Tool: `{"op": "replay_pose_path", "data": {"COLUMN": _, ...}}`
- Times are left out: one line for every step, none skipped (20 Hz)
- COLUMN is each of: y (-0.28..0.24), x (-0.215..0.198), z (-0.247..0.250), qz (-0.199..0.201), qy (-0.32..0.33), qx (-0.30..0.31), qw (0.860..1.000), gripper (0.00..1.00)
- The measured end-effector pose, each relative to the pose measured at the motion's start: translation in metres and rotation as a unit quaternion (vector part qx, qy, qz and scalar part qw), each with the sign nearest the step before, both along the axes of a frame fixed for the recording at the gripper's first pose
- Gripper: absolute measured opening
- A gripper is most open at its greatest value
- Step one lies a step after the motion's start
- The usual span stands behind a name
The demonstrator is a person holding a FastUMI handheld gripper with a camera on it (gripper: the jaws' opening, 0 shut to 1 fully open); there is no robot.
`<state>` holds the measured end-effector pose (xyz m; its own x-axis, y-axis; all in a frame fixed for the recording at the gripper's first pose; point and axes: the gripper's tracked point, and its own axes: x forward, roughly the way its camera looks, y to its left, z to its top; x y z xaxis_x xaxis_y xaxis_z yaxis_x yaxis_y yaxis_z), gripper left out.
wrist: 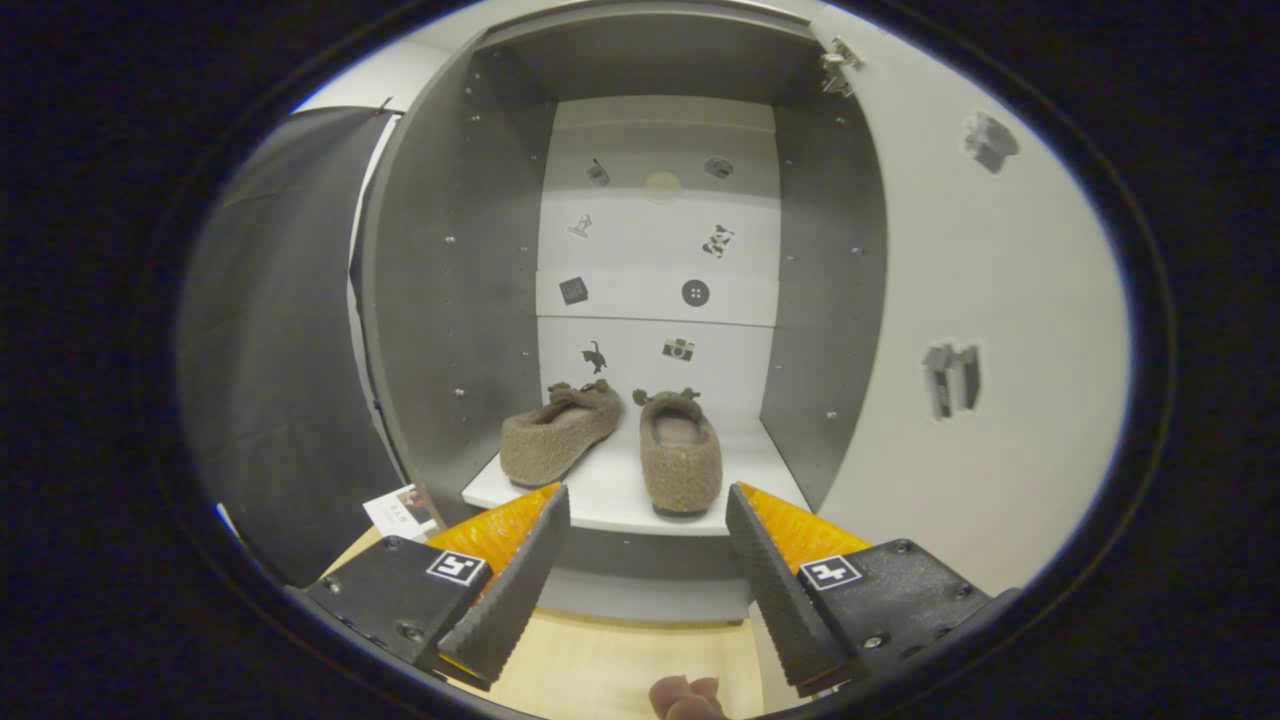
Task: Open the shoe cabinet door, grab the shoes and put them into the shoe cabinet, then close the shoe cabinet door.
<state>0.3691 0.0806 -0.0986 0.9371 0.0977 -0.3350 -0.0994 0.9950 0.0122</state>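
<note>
hidden: far ends of both shoes [620, 440] hard to make out against the back wall; fingertips [686, 697] of a person cut off below the gripper
shoes: pair side by side on the shelf [610, 500] inside the shoe cabinet [450, 270], just beyond the fingers, slightly apart
axis: right shoe runs front to back, left shoe angled, near end swung left
door [970, 330]: swung open at right
gripper [648, 500]: fingers spread wide, nothing between them

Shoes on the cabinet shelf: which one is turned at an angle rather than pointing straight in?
The left shoe; its toe swings toward the right shoe. The open tongs hold nothing.
</note>
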Motion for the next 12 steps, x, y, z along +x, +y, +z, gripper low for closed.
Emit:
{"op": "replay_pose_path", "data": {"y": -0.002, "x": -0.015, "z": 0.001, "qz": -0.001, "qy": -0.004, "qx": 0.001, "qw": 1.000, "gripper": 0.99}}
{"op": "replay_pose_path", "data": {"y": -0.005, "x": -0.031, "z": 0.003, "qz": -0.003, "qy": -0.009, "qx": 0.001, "qw": 1.000, "gripper": 0.99}}
{"op": "replay_pose_path", "data": {"y": -0.007, "x": -0.049, "z": 0.003, "qz": -0.004, "qy": -0.013, "qx": 0.001, "qw": 1.000, "gripper": 0.99}}
{"op": "replay_pose_path", "data": {"y": -0.006, "x": -0.066, "z": 0.004, "qz": 0.002, "qy": -0.017, "qx": 0.002, "qw": 1.000, "gripper": 0.99}}
{"op": "replay_pose_path", "data": {"y": -0.006, "x": -0.084, "z": 0.006, "qz": 0.002, "qy": -0.024, "qx": 0.006, "qw": 1.000, "gripper": 0.99}}
{"op": "replay_pose_path", "data": {"y": -0.007, "x": -0.102, "z": 0.007, "qz": 0.009, "qy": -0.032, "qx": 0.009, "qw": 0.999, "gripper": 0.99}}
{"op": "replay_pose_path", "data": {"y": -0.004, "x": -0.119, "z": 0.008, "qz": 0.013, "qy": -0.036, "qx": 0.010, "qw": 0.999, "gripper": 0.99}}
{"op": "replay_pose_path", "data": {"y": -0.006, "x": -0.143, "z": 0.003, "qz": 0.007, "qy": -0.042, "qx": 0.015, "qw": 0.999, "gripper": 0.99}}
{"op": "replay_pose_path", "data": {"y": -0.005, "x": -0.161, "z": 0.004, "qz": 0.012, "qy": -0.052, "qx": 0.017, "qw": 0.998, "gripper": 1.00}}
{"op": "replay_pose_path", "data": {"y": -0.001, "x": -0.181, "z": -0.001, "qz": 0.023, "qy": -0.053, "qx": 0.012, "qw": 0.998, "gripper": 1.00}}
{"op": "replay_pose_path", "data": {"y": 0.005, "x": -0.199, "z": -0.002, "qz": 0.045, "qy": -0.056, "qx": 0.007, "qw": 0.997, "gripper": 1.00}}
{"op": "replay_pose_path", "data": {"y": 0.009, "x": -0.216, "z": -0.003, "qz": 0.065, "qy": -0.061, "qx": 0.002, "qw": 0.996, "gripper": 1.00}}
